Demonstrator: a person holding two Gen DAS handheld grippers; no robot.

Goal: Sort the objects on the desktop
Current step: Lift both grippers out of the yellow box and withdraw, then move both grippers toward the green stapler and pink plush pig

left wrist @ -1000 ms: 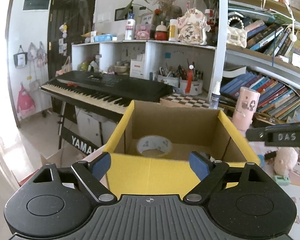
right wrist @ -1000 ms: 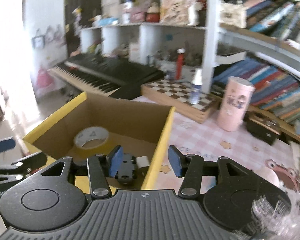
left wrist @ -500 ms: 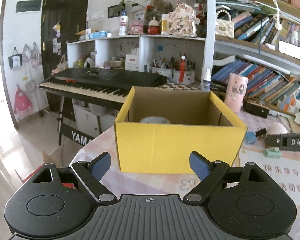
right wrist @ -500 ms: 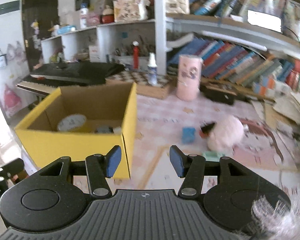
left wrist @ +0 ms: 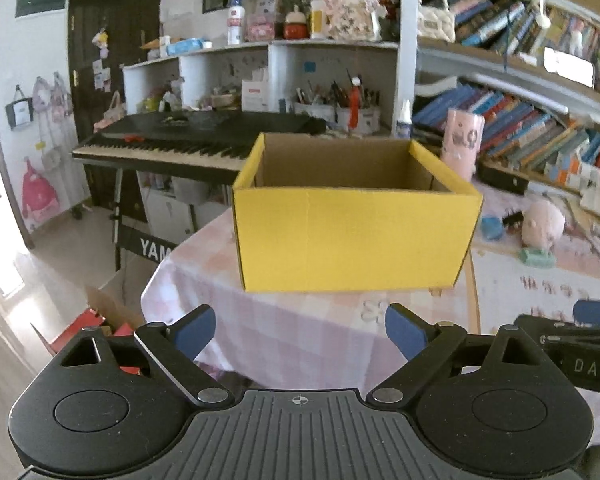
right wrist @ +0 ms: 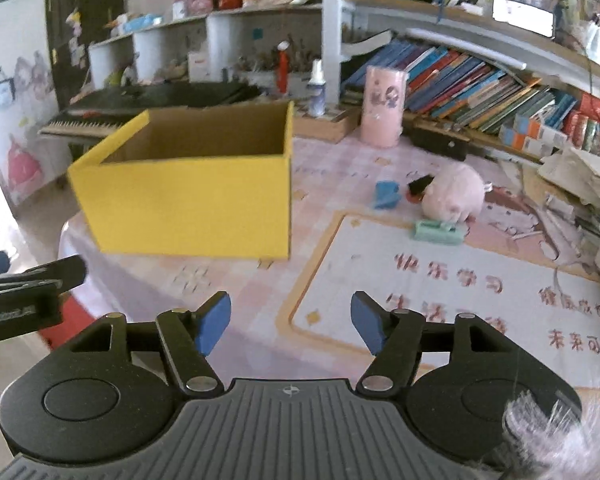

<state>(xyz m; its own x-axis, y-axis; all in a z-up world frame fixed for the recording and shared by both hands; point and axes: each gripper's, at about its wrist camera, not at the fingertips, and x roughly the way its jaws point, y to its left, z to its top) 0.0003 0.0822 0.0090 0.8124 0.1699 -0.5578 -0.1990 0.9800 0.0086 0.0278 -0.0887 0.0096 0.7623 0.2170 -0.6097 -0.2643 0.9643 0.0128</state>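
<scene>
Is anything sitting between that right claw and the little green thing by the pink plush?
Nothing visible. Only bare printed mat lies between the open right gripper and the green item, which rests against the pink plush.

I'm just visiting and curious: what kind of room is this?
Most likely a home study or child's room: crowded bookshelves, an electronic keyboard and a pink plush toy on a pink checked tablecloth near a yellow box.
</scene>
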